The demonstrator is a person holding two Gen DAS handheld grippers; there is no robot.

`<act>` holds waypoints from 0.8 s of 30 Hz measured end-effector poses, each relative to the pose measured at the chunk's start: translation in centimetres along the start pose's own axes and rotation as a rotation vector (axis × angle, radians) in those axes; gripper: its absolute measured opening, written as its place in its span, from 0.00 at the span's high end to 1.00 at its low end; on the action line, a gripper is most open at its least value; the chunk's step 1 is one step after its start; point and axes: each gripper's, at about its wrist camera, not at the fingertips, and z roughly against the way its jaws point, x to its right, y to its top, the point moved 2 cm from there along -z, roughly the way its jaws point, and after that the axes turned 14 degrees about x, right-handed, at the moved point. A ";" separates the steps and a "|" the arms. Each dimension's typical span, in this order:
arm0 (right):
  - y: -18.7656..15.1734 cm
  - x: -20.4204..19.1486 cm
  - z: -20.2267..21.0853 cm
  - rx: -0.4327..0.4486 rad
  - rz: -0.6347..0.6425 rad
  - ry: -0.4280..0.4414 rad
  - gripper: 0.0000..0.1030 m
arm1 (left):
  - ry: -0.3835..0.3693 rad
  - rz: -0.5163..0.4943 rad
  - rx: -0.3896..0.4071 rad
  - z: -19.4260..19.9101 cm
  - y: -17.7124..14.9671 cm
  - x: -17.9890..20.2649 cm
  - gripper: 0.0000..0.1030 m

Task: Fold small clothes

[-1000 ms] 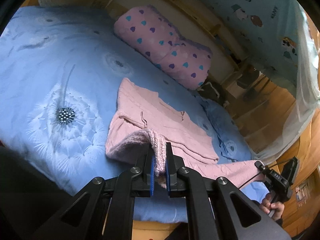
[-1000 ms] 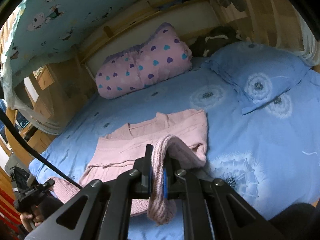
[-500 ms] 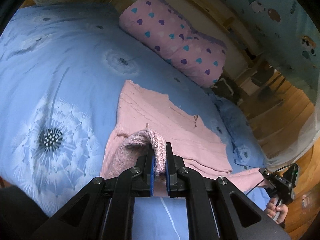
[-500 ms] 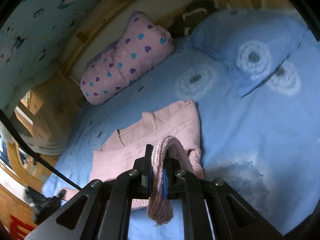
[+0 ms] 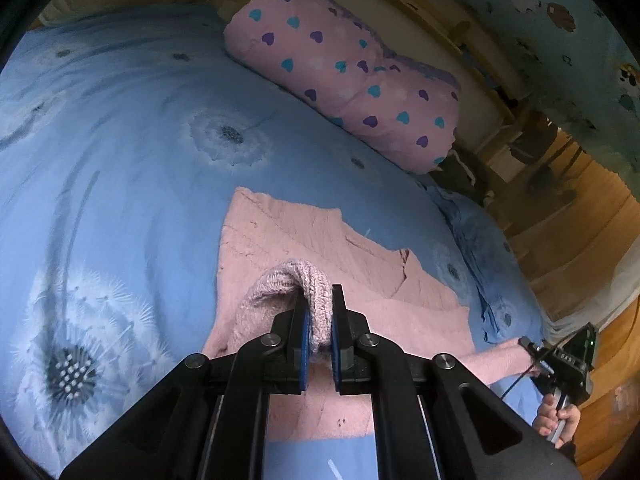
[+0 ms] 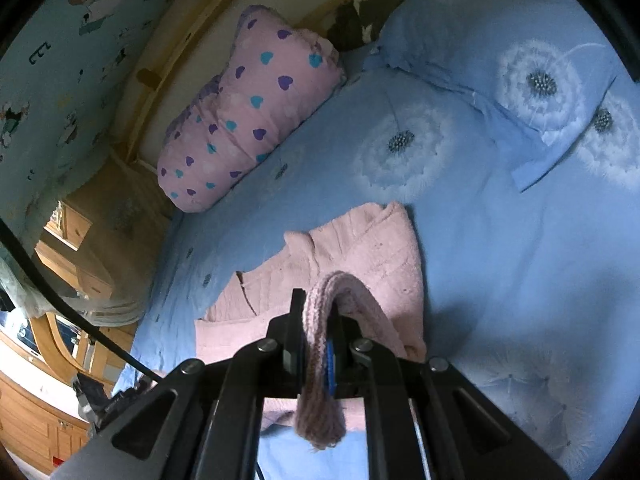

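A: Start close in. What do the left tongs (image 5: 318, 332) have?

B: They are pinching the ribbed hem of the pink knit sweater (image 5: 304, 248), the blue pads pressed onto a thick bunch of it. The right tongs (image 6: 316, 344) are clamped on the hem too, at the other corner, with a loop of ribbing hanging below the pads.

A: Why both corners at once?

B: My reading is that the bottom edge is being carried up over the body, so the fold comes out straight across. Raising one corner alone would skew it.

A: And the rest of the sweater?

B: Lying flat on the blue dandelion-print bed sheet (image 5: 120, 160), neckline toward the headboard. The sides look already folded in, though I can't tell how neatly. In the left view, the other tongs show at the right edge, with the person's hand (image 5: 560, 420) on the grip.

A: Anything beyond that could interfere?

B: A pink pillow with hearts (image 5: 344, 84) lies past the neckline, apart from the sweater. A blue dandelion pillow (image 6: 520, 60) sits off to the right, and something dark (image 6: 360, 16) is wedged by the wooden headboard (image 6: 180, 60). None of it touches the sweater, so the sheet ahead looks free for laying the hem down.
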 end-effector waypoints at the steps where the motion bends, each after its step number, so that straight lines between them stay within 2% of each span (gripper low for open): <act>1: 0.0 0.1 -0.2 -0.006 0.001 -0.005 0.92 | -0.002 0.007 -0.007 -0.4 0.1 0.0 1.00; 4: 0.3 0.2 -1.0 -0.020 -0.006 -0.005 0.92 | -0.003 -0.002 -0.017 -1.1 0.3 0.3 1.00; 9: 1.4 0.0 -2.1 -0.030 -0.015 0.017 0.92 | 0.017 -0.100 -0.003 -1.8 1.0 1.5 1.00; 17: 2.8 -0.4 -3.9 -0.053 -0.009 0.024 0.92 | 0.056 -0.136 -0.005 -4.0 2.5 1.7 1.00; 24: 3.0 0.8 -5.8 -0.090 -0.047 0.031 0.92 | 0.064 -0.142 0.001 -5.3 3.9 1.4 1.00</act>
